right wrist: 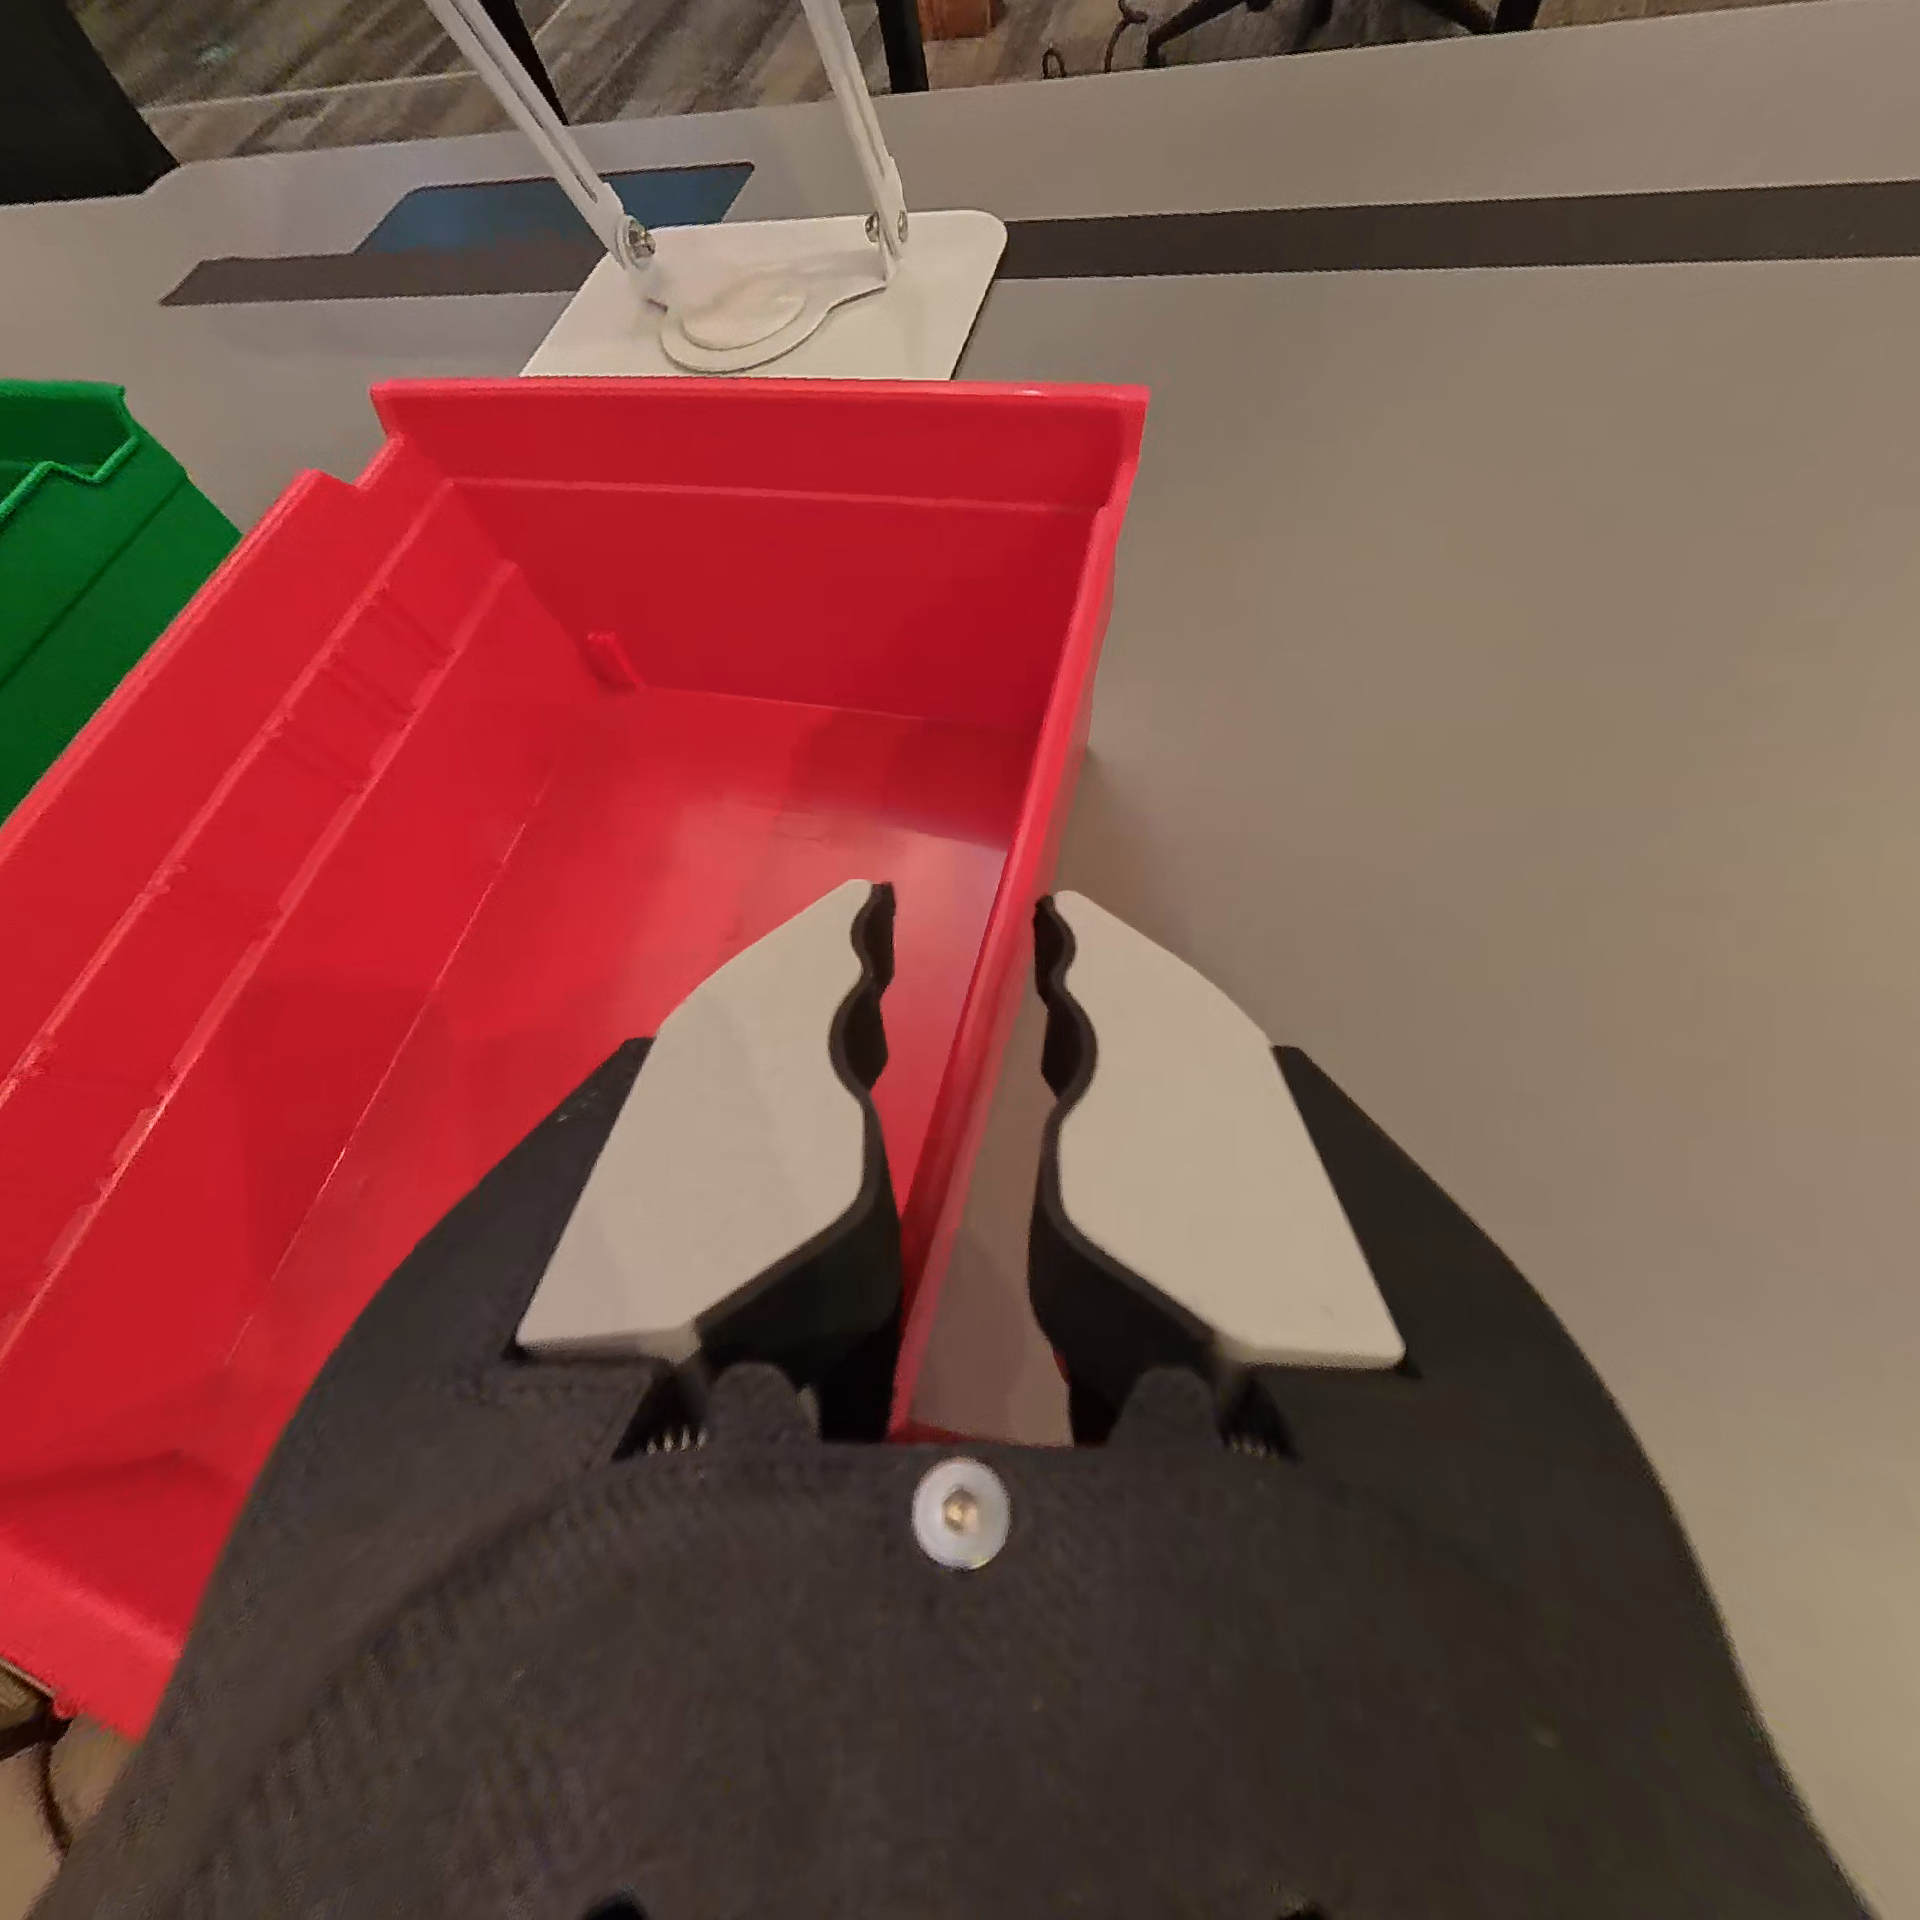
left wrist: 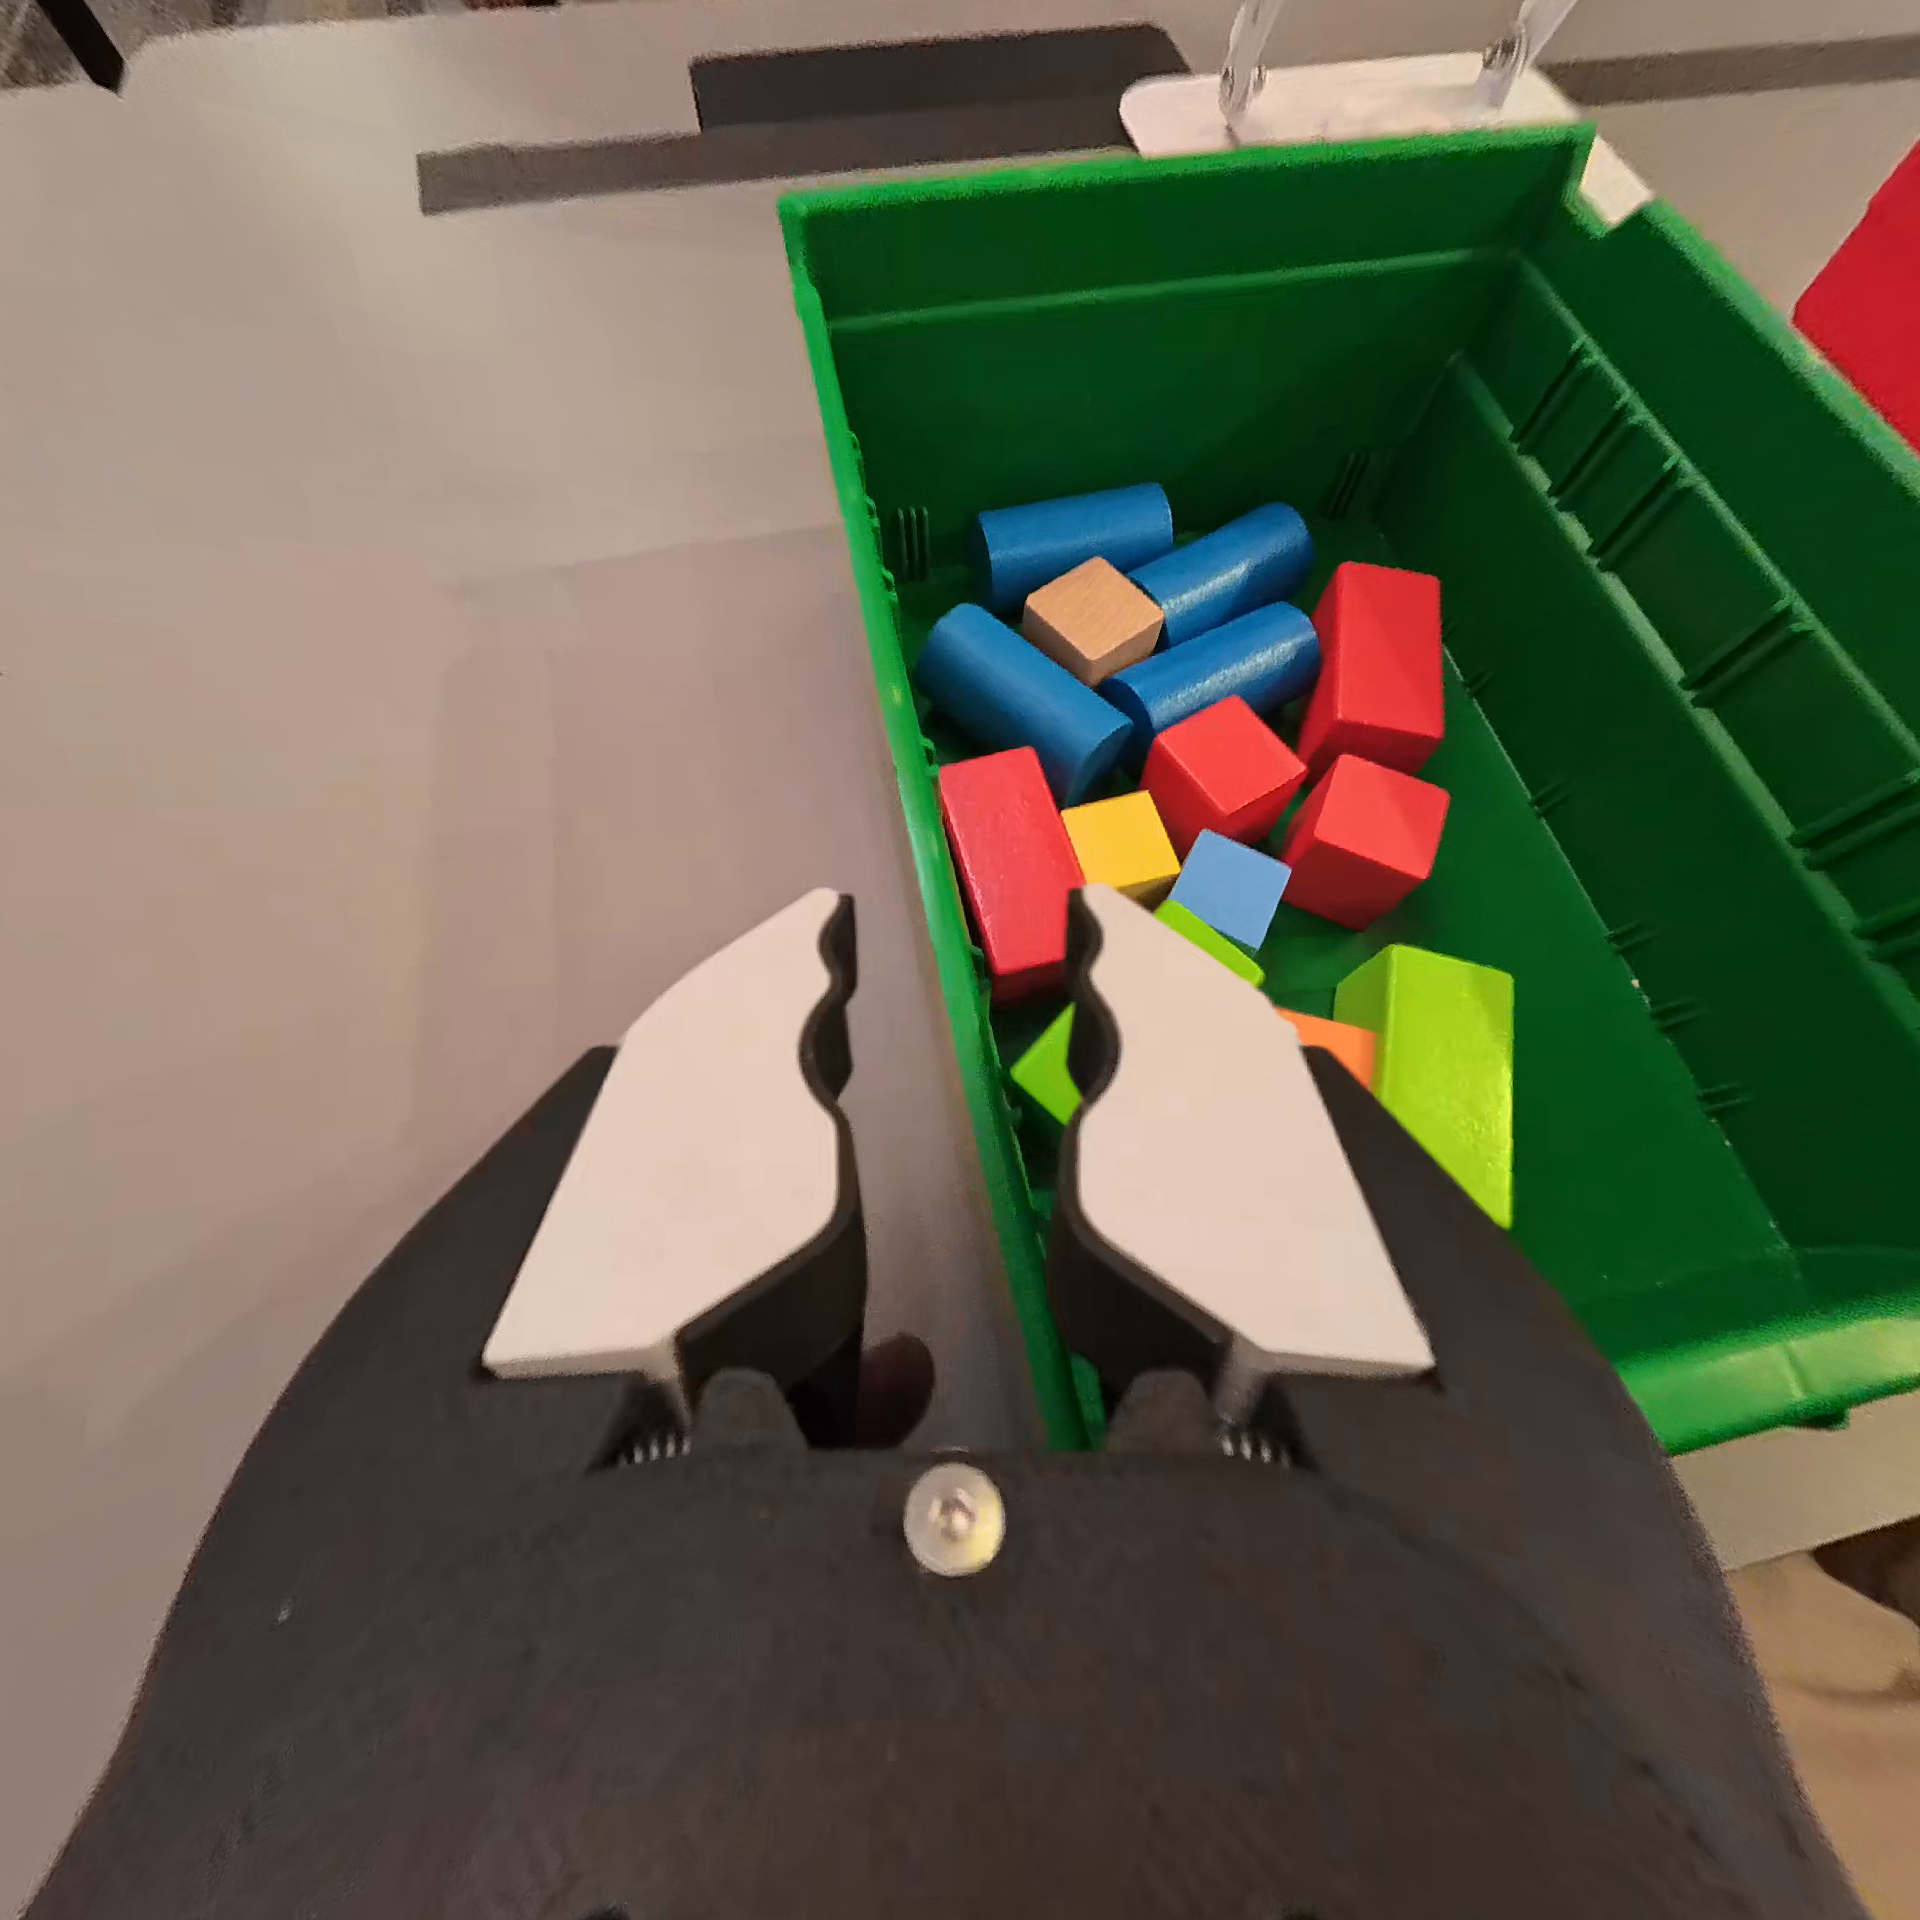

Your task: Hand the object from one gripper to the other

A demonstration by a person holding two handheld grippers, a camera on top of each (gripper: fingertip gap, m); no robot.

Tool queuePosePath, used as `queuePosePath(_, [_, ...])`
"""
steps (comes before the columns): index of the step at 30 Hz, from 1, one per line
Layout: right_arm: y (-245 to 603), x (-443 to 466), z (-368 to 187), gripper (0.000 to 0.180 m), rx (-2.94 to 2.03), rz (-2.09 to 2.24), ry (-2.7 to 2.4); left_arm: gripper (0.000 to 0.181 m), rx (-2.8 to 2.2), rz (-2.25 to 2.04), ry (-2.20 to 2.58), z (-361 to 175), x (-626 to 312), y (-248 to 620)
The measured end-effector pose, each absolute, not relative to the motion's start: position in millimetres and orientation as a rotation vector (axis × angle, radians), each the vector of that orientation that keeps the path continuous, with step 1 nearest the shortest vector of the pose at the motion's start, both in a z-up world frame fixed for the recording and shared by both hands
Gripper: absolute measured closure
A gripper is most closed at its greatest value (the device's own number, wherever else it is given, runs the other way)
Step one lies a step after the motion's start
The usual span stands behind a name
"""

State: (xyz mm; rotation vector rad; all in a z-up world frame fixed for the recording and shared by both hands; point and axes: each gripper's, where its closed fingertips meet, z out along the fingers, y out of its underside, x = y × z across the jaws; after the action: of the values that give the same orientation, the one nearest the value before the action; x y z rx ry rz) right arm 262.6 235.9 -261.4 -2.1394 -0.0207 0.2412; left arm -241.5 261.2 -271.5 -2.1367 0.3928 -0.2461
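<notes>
A pale grey tabletop [left wrist: 364, 623] carries two open plastic storage bins side by side. The deep green plastic bin [left wrist: 1714, 935] sits ahead and to the right of the left gripper [left wrist: 961, 904], and its near-left wall runs up through the gap between the gripper's grey-faced fingers. The smooth red plastic bin [right wrist: 312, 935] lies under the right gripper [right wrist: 961, 899], whose fingers straddle the bin's right wall, one over the red floor, one over the table. A white lamp base [right wrist: 935, 281] stands on the table just behind the red bin.

Both pairs of jaws stand parted with nothing between them.

The painted wooden blocks all lie heaped on the green bin's floor, ahead and to the right of the left jaws, not touching them: blue cylinders [left wrist: 1018, 686], red blocks [left wrist: 1377, 665], a lime-green wedge [left wrist: 1444, 1070], a yellow cube [left wrist: 1120, 840], a light-blue cube [left wrist: 1231, 883], an unpainted wooden cube [left wrist: 1091, 618]. The right finger's tip overlaps a long red block [left wrist: 1003, 862] in the left wrist view.
</notes>
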Motion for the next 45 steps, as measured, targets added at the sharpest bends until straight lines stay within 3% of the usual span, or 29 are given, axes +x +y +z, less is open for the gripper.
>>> queuePosePath(5, [237,264,-257,0.134,-2.111,0.256,-0.009,0.127,-2.037,-0.224,0.401,-246,-248,265])
queuePosePath(9, [238,258,-260,0.128,-2.124,0.219,-0.080,0.124,-1.968,-0.207,0.484,-223,-237,269])
queuePosePath(16, [238,255,-266,0.126,-2.145,0.227,-0.098,0.143,-1.846,0.145,1.011,-200,-177,285])
queuePosePath(20, [238,254,-268,0.125,-2.156,0.229,-0.113,0.145,-1.877,0.070,1.262,-217,-135,295])
queuePosePath(22, [238,254,-269,0.125,-2.155,0.237,-0.109,0.139,-1.959,0.006,1.375,-239,-122,293])
queuePosePath(24, [238,254,-269,0.125,-2.157,0.245,-0.107,0.111,-2.138,-0.084,1.424,-267,-115,286])
queuePosePath(25, [238,254,-270,0.125,-2.158,0.246,-0.108,0.110,-2.193,-0.096,1.433,-278,-112,285])
queuePosePath(28, [239,253,-270,0.125,-2.156,0.257,-0.104,0.116,-2.273,-0.122,1.375,-296,-101,290])
queuePosePath(33, [239,253,-269,0.125,-2.155,0.261,-0.107,0.142,-2.457,-0.177,1.238,-317,-94,293])
queuePosePath(36, [239,254,-270,0.125,-2.157,0.259,-0.105,0.132,-2.513,-0.110,1.247,-331,-96,293])
queuePosePath(45, [241,257,-254,0.123,-2.090,0.226,-0.123,0.143,-2.443,-0.155,1.196,-331,-91,303])
